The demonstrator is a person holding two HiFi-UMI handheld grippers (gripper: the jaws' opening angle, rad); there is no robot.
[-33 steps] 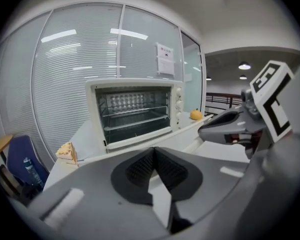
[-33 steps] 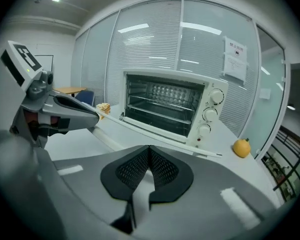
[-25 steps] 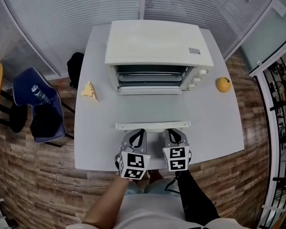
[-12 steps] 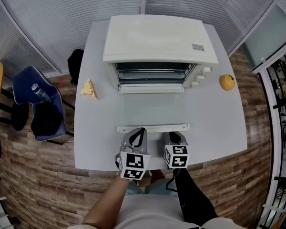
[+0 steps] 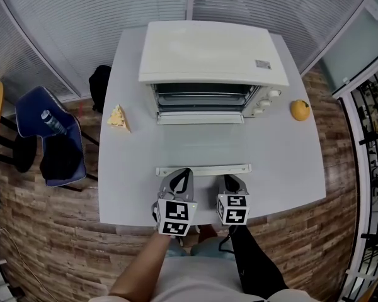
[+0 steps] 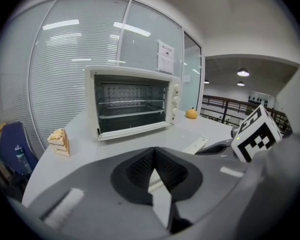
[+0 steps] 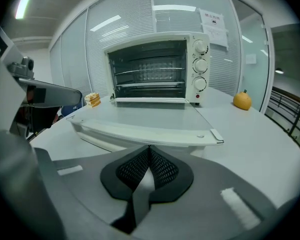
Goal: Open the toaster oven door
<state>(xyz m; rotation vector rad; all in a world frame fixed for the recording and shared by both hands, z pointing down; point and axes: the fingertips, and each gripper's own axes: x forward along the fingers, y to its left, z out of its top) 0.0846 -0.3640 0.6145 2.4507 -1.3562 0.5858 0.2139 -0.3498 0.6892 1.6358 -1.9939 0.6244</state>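
Note:
The cream toaster oven (image 5: pixel 211 52) stands at the back of the grey table, its racks showing in the left gripper view (image 6: pixel 132 101) and the right gripper view (image 7: pixel 157 69). Its glass door (image 5: pixel 201 143) lies folded down flat, with the cream handle bar (image 5: pixel 203 169) toward me. My left gripper (image 5: pixel 183 173) sits just behind the handle's left part, shut and holding nothing (image 6: pixel 154 149). Beside it, my right gripper (image 5: pixel 230 180) is shut and holding nothing too, its tips (image 7: pixel 149 148) right at the handle (image 7: pixel 145 133).
A wedge of layered cake (image 5: pixel 118 117) lies left of the oven and an orange (image 5: pixel 299 109) to its right. The table (image 5: pixel 283 162) backs onto glass walls with blinds. A blue chair (image 5: pixel 50 137) with a bottle stands to the left on the wooden floor.
Only the head view shifts a little. The door stays flat and both grippers keep their places behind the handle.

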